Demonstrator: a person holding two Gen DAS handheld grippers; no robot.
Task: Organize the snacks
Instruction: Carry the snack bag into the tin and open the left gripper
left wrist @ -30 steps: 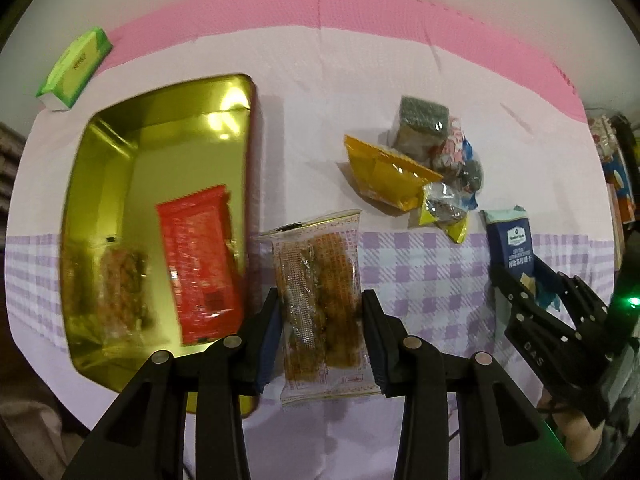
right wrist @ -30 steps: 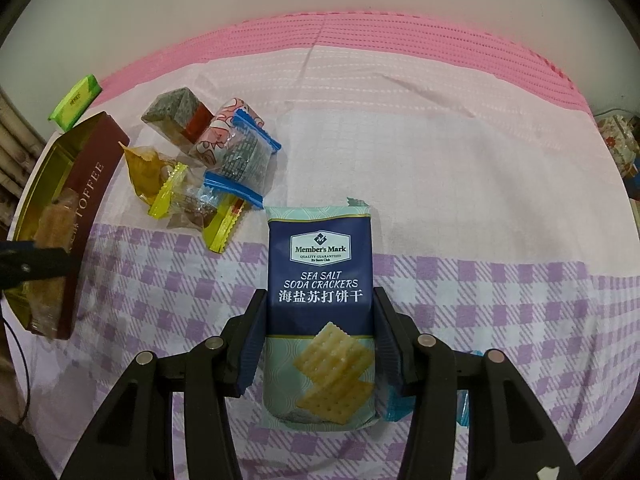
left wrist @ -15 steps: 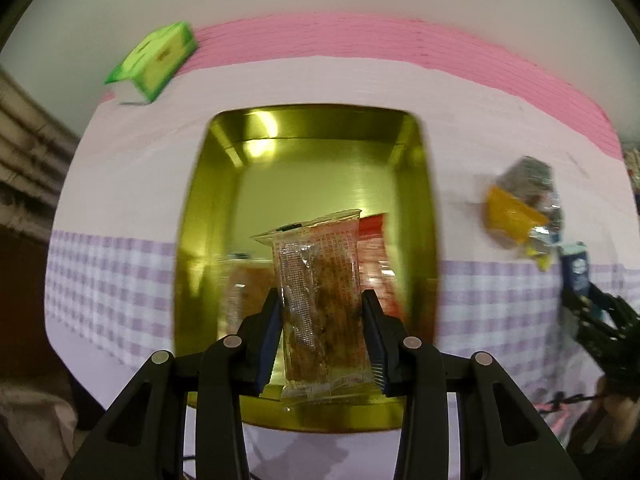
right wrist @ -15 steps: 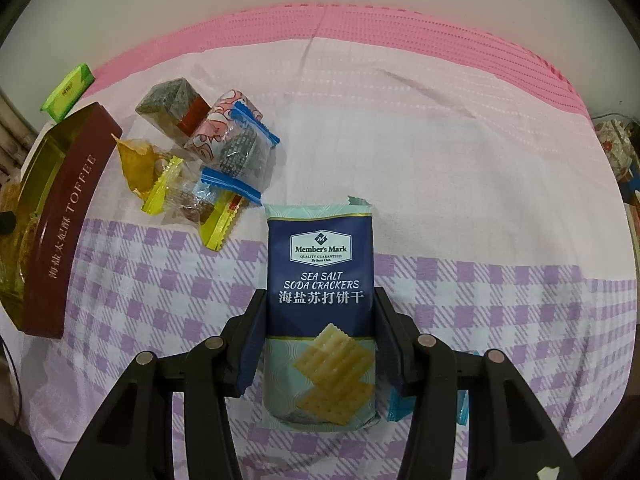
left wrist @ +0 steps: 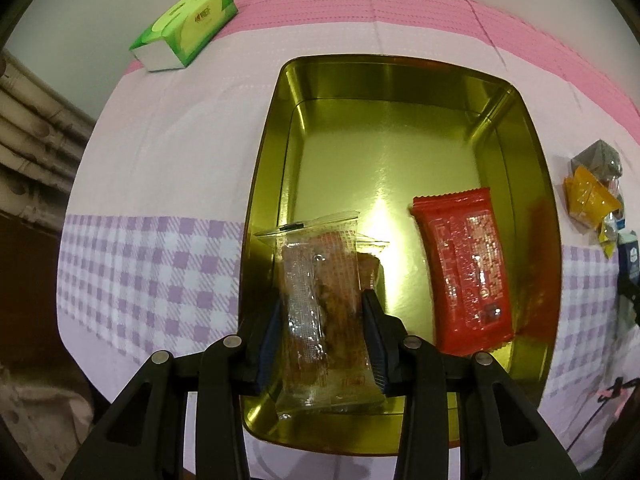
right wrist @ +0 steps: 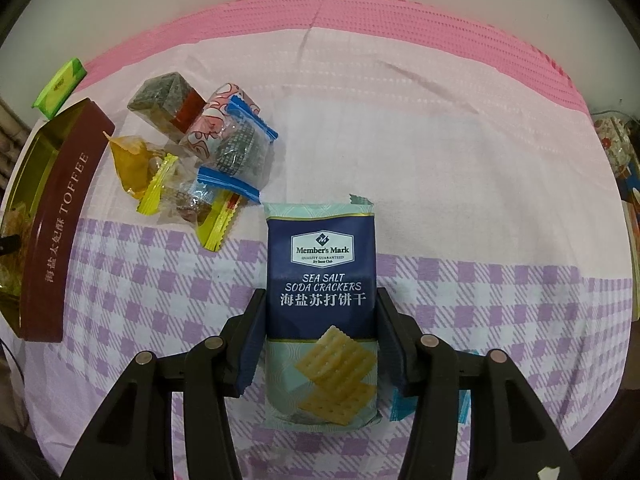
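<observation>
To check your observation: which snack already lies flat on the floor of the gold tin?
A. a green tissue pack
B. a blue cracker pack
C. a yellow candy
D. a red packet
D: the red packet lies flat inside the gold tin, on its right side.

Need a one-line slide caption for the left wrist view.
Left gripper holds a clear snack packet above the gold tin, beside a red packet.

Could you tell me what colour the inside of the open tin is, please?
Shiny gold inside the tin; the left wrist view shows it best.
</observation>
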